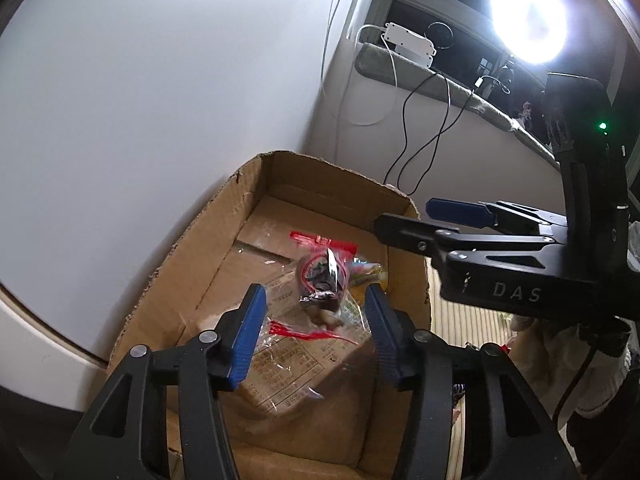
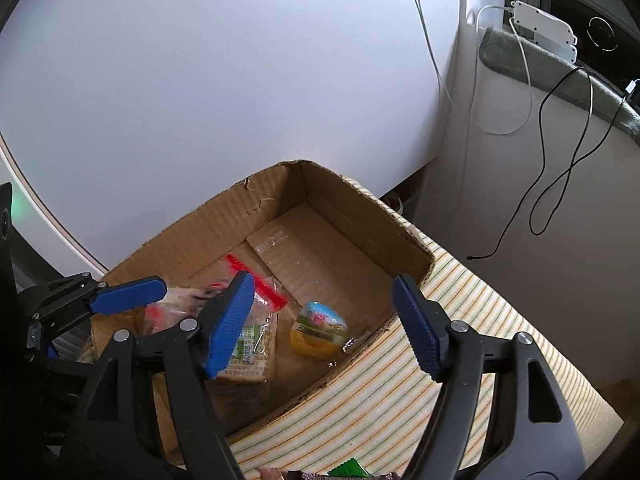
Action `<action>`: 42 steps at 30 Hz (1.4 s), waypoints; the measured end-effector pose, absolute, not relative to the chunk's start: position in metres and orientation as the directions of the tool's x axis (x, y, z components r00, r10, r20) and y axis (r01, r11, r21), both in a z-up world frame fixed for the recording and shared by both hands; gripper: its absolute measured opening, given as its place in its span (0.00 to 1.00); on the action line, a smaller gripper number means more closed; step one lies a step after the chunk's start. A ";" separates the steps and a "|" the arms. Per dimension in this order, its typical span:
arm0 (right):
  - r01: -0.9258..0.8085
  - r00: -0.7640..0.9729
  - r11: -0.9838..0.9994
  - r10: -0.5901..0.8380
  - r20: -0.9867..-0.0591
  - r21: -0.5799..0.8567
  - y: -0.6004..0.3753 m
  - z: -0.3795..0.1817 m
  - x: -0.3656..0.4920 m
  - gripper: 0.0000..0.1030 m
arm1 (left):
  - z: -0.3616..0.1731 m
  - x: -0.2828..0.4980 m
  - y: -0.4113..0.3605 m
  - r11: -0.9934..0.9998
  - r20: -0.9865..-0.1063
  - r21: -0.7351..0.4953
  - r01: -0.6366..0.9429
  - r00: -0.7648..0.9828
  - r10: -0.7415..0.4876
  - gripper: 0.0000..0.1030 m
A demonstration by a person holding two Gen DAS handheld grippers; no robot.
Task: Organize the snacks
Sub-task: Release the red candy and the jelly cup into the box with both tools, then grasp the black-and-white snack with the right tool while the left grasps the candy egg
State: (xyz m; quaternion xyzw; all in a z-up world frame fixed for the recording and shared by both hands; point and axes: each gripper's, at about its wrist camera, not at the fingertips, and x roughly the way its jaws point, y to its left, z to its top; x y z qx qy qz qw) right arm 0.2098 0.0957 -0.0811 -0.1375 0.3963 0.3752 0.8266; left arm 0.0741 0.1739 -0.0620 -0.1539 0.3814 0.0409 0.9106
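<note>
A cardboard box (image 1: 320,162) (image 2: 360,192) stands open against a white panel. Over it my left gripper (image 1: 316,300) is open; a clear bag with a red zip strip (image 1: 324,276) holding wrapped snacks sits blurred between the blue pads, touching neither. Below it lies a flat printed packet (image 1: 288,364) (image 2: 252,356). My right gripper (image 2: 322,280) (image 1: 404,216) is open wide with nothing in it, above a yellow snack cup (image 2: 318,330) on the box floor. One blue finger of the left gripper (image 2: 128,296) shows beside the bag's red strip (image 2: 260,286).
The box rests on a striped cloth (image 2: 480,300). More wrappers (image 2: 348,472) peek in at the bottom edge. Behind are a white wall panel (image 2: 200,80), hanging cables (image 2: 560,168), a power strip (image 1: 408,42) on a sill and a bright lamp (image 1: 528,20).
</note>
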 end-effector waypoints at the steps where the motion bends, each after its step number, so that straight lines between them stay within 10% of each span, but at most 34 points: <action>1: -0.727 0.408 0.683 0.510 -0.757 0.068 0.095 -0.080 0.210 0.73 | -0.061 0.073 0.174 0.949 -0.706 -0.251 -0.192 0.707 -0.044 0.49; 42: -0.543 0.488 0.839 0.346 -0.802 0.031 -0.154 -0.096 0.072 0.74 | -0.076 0.033 0.009 0.937 -0.727 -0.308 0.164 0.595 -0.343 0.49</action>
